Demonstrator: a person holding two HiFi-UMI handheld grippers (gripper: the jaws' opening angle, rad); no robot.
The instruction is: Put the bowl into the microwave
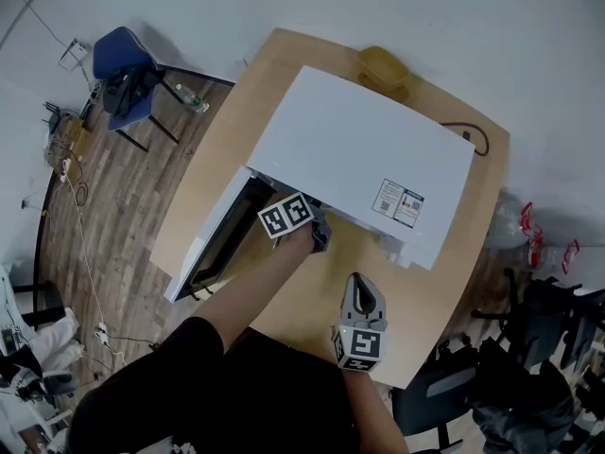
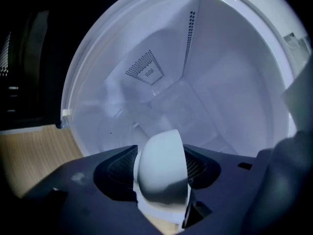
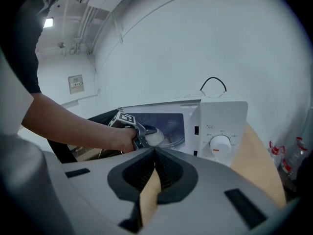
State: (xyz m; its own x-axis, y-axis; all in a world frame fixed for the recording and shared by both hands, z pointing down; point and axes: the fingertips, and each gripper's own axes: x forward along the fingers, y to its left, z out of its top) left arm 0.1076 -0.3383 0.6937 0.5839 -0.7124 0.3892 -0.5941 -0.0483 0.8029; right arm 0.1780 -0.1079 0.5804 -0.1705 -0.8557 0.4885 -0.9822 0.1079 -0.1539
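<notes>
In the left gripper view, a white bowl [image 2: 160,163] sits tilted on its side between the dark jaws of my left gripper [image 2: 162,182], which is shut on it. Behind it opens the white cavity of the microwave [image 2: 195,102]. From the head view, the white microwave [image 1: 364,149] stands on the wooden table [image 1: 312,296] with its door [image 1: 219,242] swung open to the left. The left gripper [image 1: 319,232] reaches into the opening. The right gripper view shows the bowl [image 3: 154,137] just inside the cavity. My right gripper [image 1: 360,288] hovers over the table's front, shut and holding nothing.
A yellow dish [image 1: 384,66] lies behind the microwave, beside a black cable [image 1: 472,136]. The control panel with its dial [image 3: 220,144] is at the microwave's right. A blue chair [image 1: 123,74] stands at the far left, dark chairs [image 1: 454,397] at the lower right.
</notes>
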